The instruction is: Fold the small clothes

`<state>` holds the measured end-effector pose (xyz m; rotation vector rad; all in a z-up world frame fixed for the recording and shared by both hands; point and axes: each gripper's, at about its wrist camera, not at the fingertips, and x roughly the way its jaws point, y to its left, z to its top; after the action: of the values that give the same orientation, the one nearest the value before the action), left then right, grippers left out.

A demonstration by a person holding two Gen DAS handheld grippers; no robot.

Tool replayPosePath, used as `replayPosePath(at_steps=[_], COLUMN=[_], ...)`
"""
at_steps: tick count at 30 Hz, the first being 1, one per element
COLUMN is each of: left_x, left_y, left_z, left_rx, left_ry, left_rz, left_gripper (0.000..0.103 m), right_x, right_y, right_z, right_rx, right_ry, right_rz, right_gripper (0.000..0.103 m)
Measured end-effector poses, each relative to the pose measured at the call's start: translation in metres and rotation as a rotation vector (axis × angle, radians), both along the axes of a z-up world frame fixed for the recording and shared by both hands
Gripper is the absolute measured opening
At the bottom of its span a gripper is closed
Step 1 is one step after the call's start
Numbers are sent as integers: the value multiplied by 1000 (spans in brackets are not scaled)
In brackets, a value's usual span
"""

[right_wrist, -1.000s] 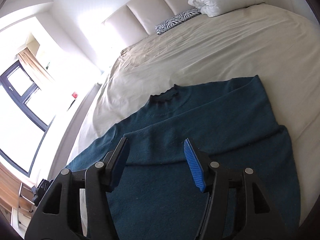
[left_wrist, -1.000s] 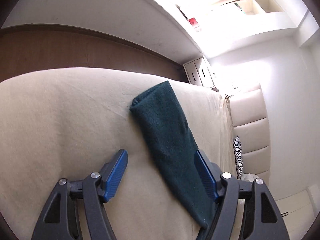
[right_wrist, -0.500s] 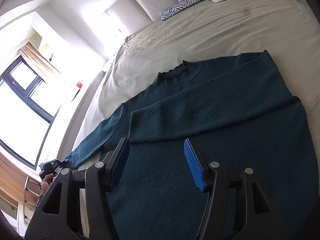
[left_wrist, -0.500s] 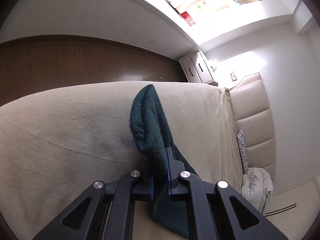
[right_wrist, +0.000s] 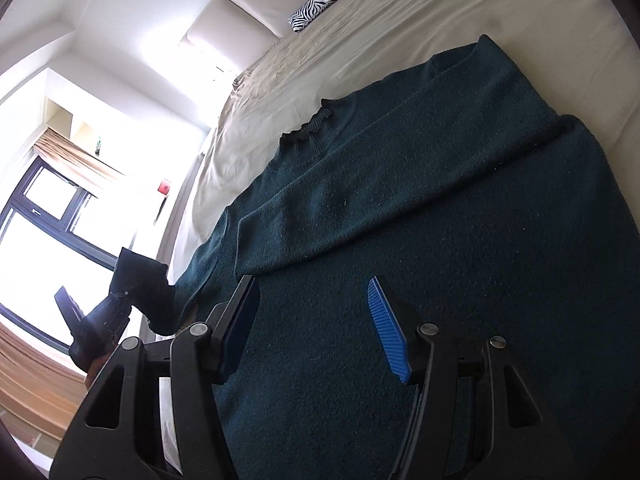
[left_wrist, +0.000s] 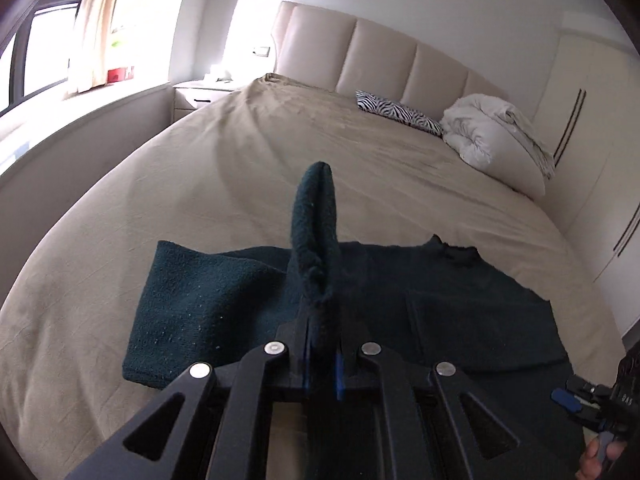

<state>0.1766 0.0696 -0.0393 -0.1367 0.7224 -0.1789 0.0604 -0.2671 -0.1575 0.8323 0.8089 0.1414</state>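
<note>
A dark teal sweater (right_wrist: 440, 240) lies flat on the beige bed (left_wrist: 240, 168), collar (right_wrist: 308, 128) toward the headboard. One sleeve (right_wrist: 400, 184) is folded across its chest. My left gripper (left_wrist: 322, 344) is shut on the other sleeve's cuff (left_wrist: 316, 216), which stands up above the sweater (left_wrist: 460, 304). In the right wrist view the left gripper (right_wrist: 120, 300) holds that cuff at the sweater's left side. My right gripper (right_wrist: 312, 320) is open and empty, just above the sweater's lower body.
A zebra-print pillow (left_wrist: 400, 112) and a white duvet bundle (left_wrist: 496, 132) lie by the padded headboard (left_wrist: 380, 52). A nightstand (left_wrist: 204, 92) and window (left_wrist: 44, 32) are to the left. A wardrobe (left_wrist: 592, 120) stands on the right.
My left gripper shut on the outstretched sleeve's cuff, lifted it off the bed and swung it in toward the sweater's body. My right gripper stayed open and moved closer over the sweater.
</note>
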Motion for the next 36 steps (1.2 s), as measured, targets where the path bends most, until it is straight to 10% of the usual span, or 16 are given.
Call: replayPosePath(at_steps=[7,15,23,29,36], left_x=[-30,-43,-50,-51,-62], left_y=[-92,-110,-124,-122,-106], left_z=[-41,-50,-55,-54,-35], left_rx=[317,487,553,527,394], left_ry=[-46,-120,-142,-141,-142], left_rz=[-154,-175,-206,-205,-228], left_gripper=[9,9,11,17,33], right_x=[41,122,158,165,165], right_y=[10,59,99,108,90], right_z=[-7,-22,-47,-41,-19], right_rx=[144,347,423,333,190], right_ry=[24,100,175,186,148], right_rz=[109,309,388,419,375], right_gripper=[56,56,54,10,7])
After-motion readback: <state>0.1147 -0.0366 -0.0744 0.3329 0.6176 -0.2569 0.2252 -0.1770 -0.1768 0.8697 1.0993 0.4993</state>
